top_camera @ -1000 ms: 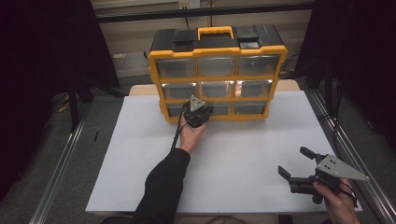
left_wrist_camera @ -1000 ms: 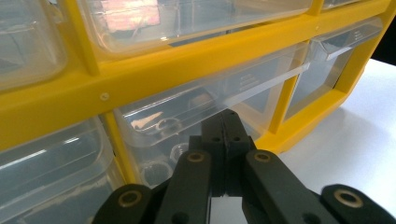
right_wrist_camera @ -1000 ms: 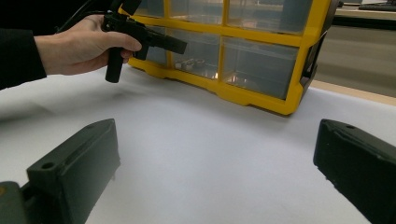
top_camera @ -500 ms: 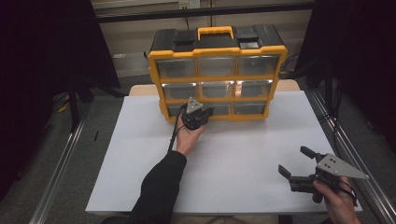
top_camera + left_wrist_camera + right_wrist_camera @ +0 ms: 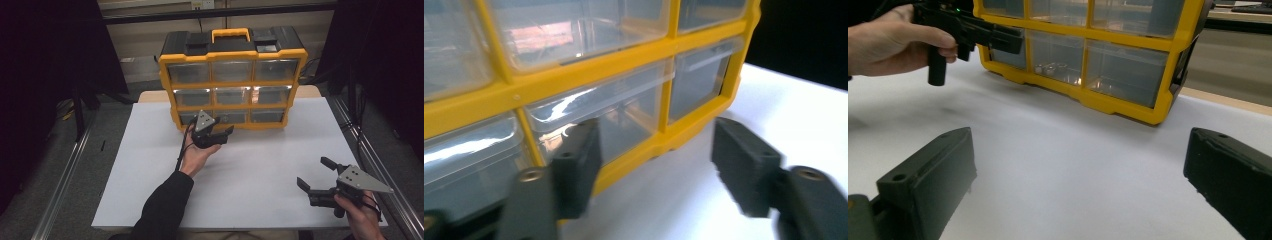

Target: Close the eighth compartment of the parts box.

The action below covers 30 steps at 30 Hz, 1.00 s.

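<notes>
While my left gripper (image 5: 220,134) hangs just in front of the bottom row of the yellow drawer cabinet (image 5: 232,82), its jaws have just been opening and now stand apart with nothing between them. The cabinet sits at the far edge of the white table (image 5: 260,165). I note my right gripper (image 5: 312,175) low at the near right, jaws spread wide, empty.
</notes>
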Motion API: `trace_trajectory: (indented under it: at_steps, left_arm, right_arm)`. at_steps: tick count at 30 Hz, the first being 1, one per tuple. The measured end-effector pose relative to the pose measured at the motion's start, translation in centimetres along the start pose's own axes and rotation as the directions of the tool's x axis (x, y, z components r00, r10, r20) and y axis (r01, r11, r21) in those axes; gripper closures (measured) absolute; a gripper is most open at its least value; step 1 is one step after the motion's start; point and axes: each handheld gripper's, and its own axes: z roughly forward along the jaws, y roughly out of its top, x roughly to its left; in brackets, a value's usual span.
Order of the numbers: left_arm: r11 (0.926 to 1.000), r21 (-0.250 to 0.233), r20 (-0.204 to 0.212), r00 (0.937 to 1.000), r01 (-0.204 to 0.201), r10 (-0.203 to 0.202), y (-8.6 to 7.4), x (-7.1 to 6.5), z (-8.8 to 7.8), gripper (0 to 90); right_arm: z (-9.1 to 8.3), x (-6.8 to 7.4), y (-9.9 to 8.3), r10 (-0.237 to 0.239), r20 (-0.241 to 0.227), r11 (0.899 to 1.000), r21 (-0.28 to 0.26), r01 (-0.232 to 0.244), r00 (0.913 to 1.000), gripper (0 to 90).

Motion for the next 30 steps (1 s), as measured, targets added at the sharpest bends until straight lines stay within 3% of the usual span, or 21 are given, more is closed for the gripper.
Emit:
trace_trajectory:
  at_steps: [1,2,5,9,10,12,14,16,17,19,22,25,26,27,30]
  left_arm:
    - [1.0000,-0.008,0.018,0.9998,0.005,-0.005,0.1,0.1,-0.3,28.1]
    - [1.0000,-0.002,-0.012,0.9999,0.006,-0.006,0.2,0.0,-0.7,24.7]
    - [0.9998,0.002,0.005,0.9998,0.020,-0.020,0.4,0.2,-1.6,12.0]
    - [0.9992,0.005,-0.011,0.9991,0.041,-0.041,0.2,0.0,-3.0,5.6]
    - [0.9995,0.009,-0.008,0.9995,0.030,-0.030,0.0,0.0,-3.3,5.3]
    - [0.9986,-0.009,0.002,0.9987,0.052,-0.051,-0.3,-0.2,-4.0,3.8]
    - [0.9997,-0.016,0.013,0.9998,0.018,-0.018,-0.4,-0.2,-4.8,2.8]
    - [0.9996,-0.016,0.031,0.9992,0.025,-0.025,-0.5,-0.2,-5.6,2.5]
    - [0.9999,-0.012,0.005,0.9999,0.012,-0.012,-0.5,-0.2,-6.2,2.5]
    - [0.9995,-0.031,0.045,0.9990,0.009,-0.007,-0.7,0.0,-7.2,2.7]
    - [0.9990,-0.042,0.010,0.9998,0.015,-0.014,-1.0,0.0,-8.8,2.7]
    - [0.9987,-0.047,0.015,0.9997,0.019,-0.018,-1.4,-0.1,-10.5,2.8]
    - [0.9993,-0.037,0.024,0.9996,-0.011,0.012,-1.4,0.1,-11.1,2.9]
    - [0.9992,-0.040,0.031,0.9995,-0.007,0.008,-1.6,0.1,-11.6,3.0]
    - [0.9997,-0.024,0.007,1.0000,0.005,-0.005,-2.4,0.0,-13.2,3.4]
  right_arm:
    - [0.0,0.0,0.0,-0.001,0.004,1.000,0.000,0.001,1.0000,0.1]
    - [0.0,-0.1,0.0,0.000,0.005,1.000,-0.002,0.000,1.0000,0.1]
    - [-0.1,-0.1,0.0,0.004,0.009,1.000,-0.001,-0.004,1.0000,0.1]
    - [-0.1,-0.1,-0.1,0.008,0.010,1.000,0.001,-0.008,0.9999,0.1]
    - [-0.2,-0.1,0.0,0.006,0.010,1.000,0.002,-0.006,0.9999,0.1]
    - [-0.1,-0.1,0.0,0.006,0.009,1.000,0.001,-0.006,0.9999,0.1]
    - [-0.2,-0.1,0.0,0.001,0.007,1.000,0.001,-0.001,1.0000,0.1]
    - [-0.2,0.0,0.0,0.002,0.007,1.000,0.001,-0.002,1.0000,0.1]
    - [-0.2,-0.1,0.0,0.002,0.007,1.000,0.001,-0.002,1.0000,0.1]
    - [-0.2,-0.1,0.0,0.002,0.008,1.000,0.000,-0.002,1.0000,0.1]
    - [-0.1,-0.1,0.0,0.002,0.008,1.000,0.000,-0.002,1.0000,0.1]
    - [-0.2,-0.1,0.0,0.001,0.009,1.000,0.000,-0.001,1.0000,0.1]
    - [-0.2,-0.1,0.0,0.000,0.010,1.000,0.001,0.000,0.9999,0.1]
    - [-0.2,-0.1,0.0,0.002,0.011,1.000,0.001,-0.002,0.9999,0.1]
    - [-0.2,-0.1,0.0,0.006,0.013,1.000,0.003,-0.006,0.9999,0.1]
